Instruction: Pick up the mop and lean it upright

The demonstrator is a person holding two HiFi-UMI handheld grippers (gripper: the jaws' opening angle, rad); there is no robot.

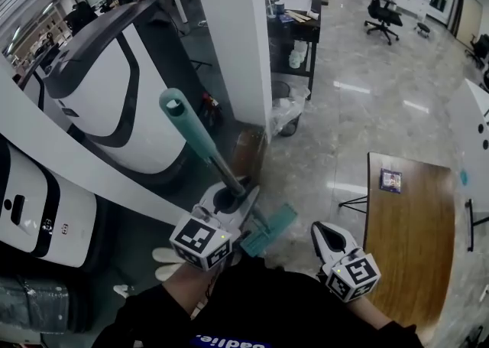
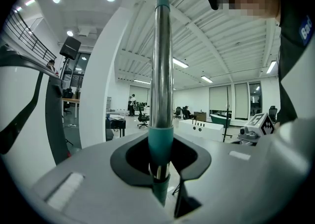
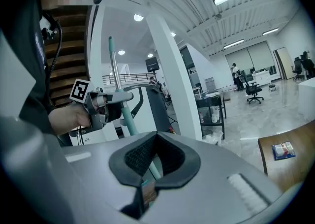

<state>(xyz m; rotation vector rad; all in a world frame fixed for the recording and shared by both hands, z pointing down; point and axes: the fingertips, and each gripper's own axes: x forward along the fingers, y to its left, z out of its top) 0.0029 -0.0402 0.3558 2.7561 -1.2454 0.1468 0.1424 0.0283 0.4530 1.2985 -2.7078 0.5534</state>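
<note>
Left gripper [image 1: 229,198]: my jaws are clamped on the mop [image 1: 200,140], pads on the pole where the steel tube meets a teal sleeve. In the left gripper view the pole crosses the jaws upright.

- The teal grip end [image 1: 177,103] rises above and ahead of this gripper, tilted toward the pillar [image 1: 233,40].
- The mop head [image 1: 269,232] sits below and to the right of the gripper, between my two tools. I cannot tell whether it touches the floor [image 1: 344,140].

Right gripper [image 1: 328,235]: jaws together, nothing in them. It is to the right of the mop head, apart from it, with no contact. From this gripper the left gripper and the pole lie ahead and to the left.

Further out:
- The pillar stands just beyond the grip end.
- A white machine [image 1: 99,86] is to the left of the left gripper.
- A black shelf [image 1: 302,29] stands past the pillar.
- A wooden table [image 1: 416,247] is just right of the right gripper, with a small packet [image 1: 391,180] on its far corner.
- A chair [image 1: 382,10] is well ahead
</note>
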